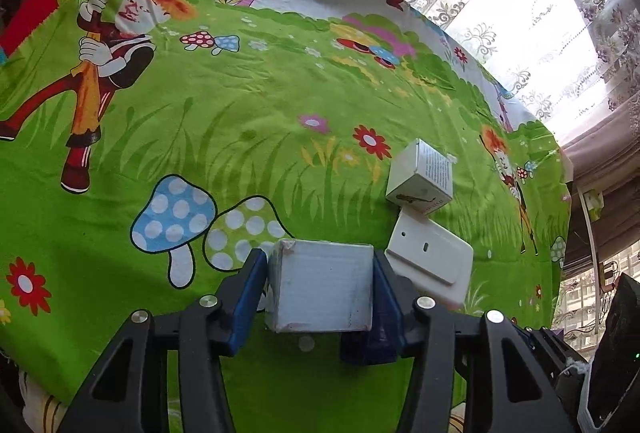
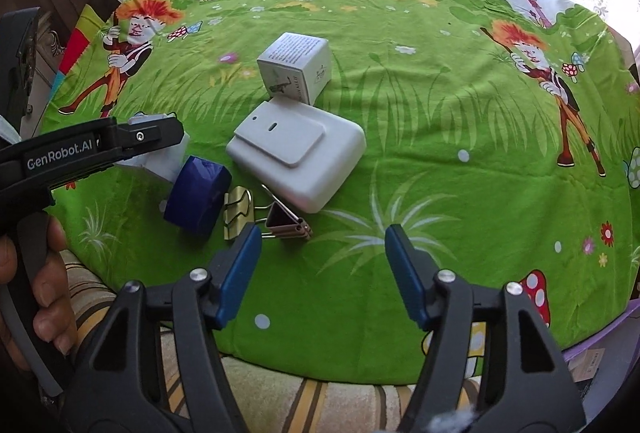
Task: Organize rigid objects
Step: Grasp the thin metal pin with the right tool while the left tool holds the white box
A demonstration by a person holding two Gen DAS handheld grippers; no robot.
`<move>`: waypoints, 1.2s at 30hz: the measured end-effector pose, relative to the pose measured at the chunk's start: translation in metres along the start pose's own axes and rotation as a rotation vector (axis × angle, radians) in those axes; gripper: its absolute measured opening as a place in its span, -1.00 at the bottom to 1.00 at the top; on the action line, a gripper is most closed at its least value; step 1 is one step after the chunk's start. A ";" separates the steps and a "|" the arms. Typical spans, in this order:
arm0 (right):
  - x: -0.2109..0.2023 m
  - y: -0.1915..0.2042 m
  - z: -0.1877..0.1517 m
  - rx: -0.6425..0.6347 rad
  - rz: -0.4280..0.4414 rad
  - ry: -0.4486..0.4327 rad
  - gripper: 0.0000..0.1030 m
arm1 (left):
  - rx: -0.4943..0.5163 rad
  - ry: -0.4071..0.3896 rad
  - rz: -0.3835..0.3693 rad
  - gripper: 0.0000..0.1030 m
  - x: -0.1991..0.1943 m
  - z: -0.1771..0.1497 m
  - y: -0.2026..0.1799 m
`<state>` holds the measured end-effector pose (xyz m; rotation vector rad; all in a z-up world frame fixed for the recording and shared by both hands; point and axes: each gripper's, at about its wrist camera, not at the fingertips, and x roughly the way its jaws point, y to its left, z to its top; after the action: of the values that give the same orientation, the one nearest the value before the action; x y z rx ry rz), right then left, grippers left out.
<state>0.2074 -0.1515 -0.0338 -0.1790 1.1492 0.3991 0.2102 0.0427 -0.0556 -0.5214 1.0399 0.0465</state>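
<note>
My left gripper [image 1: 319, 260] is shut on a plain white box [image 1: 320, 293], its blue pads pressing both sides, low over the green cartoon cloth [image 1: 240, 137]. Just right of it lie a flat white plastic device [image 1: 430, 261] and, beyond that, a small printed white carton [image 1: 420, 173]. In the right wrist view my right gripper [image 2: 323, 231] stands open with nothing between its fingers, near the cloth's front edge. The device [image 2: 296, 153] and carton [image 2: 296, 73] lie ahead of it. A gold binder clip [image 2: 238, 211] and a pinkish one [image 2: 286, 223] lie by its left fingertip.
In the right wrist view the left gripper's body [image 2: 80, 149] and a hand [image 2: 36, 273] fill the left side. Lace curtains [image 1: 520, 13] hang behind the table. A striped fabric [image 2: 320, 401] shows below the cloth's front edge. Bare cloth [image 2: 460, 153] spreads to the right.
</note>
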 end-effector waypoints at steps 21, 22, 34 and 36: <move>0.014 0.006 0.012 0.010 0.024 0.031 -0.20 | 0.025 -0.012 -0.009 0.03 -0.001 -0.002 -0.008; 0.015 0.006 0.011 0.008 0.025 0.033 -0.29 | 0.030 -0.016 -0.009 0.03 -0.002 -0.002 -0.009; -0.004 0.002 0.008 0.017 0.011 -0.029 -0.55 | 0.062 -0.054 -0.004 0.03 -0.015 -0.007 -0.024; -0.012 -0.002 0.007 0.029 0.011 -0.047 -0.55 | 0.078 -0.066 -0.007 0.03 -0.021 -0.009 -0.031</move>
<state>0.2099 -0.1536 -0.0201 -0.1380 1.1098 0.3941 0.2010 0.0156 -0.0296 -0.4501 0.9717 0.0165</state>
